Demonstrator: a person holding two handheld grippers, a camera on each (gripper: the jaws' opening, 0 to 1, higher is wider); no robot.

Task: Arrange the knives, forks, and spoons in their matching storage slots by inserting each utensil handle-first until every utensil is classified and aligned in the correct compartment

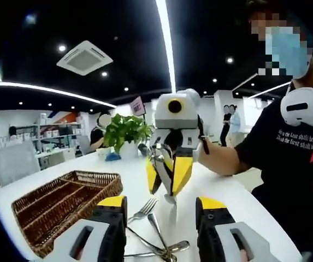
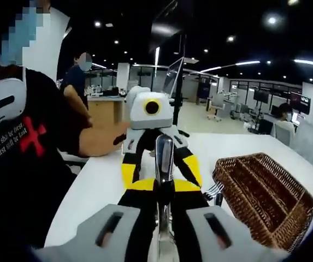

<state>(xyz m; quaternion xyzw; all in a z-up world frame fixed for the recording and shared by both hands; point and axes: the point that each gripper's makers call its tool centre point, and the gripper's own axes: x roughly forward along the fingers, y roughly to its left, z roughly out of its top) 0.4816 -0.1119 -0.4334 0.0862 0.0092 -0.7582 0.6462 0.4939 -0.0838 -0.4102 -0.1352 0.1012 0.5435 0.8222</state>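
While the left hand-held gripper [image 1: 161, 232] stands apart over worktop forks [image 1: 145, 207], the right hand-held gripper [image 2: 164, 218] clamps a utensil [image 2: 164, 155] at centre frame, likely for the wicker tray [image 2: 265, 191] at right.

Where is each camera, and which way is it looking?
Left gripper view: rides the left gripper, facing the right gripper that holds a spoon; shows the person's arm.
Right gripper view: rides the right gripper, looking along the spoon at the left gripper.
Both share: the basket and the table.
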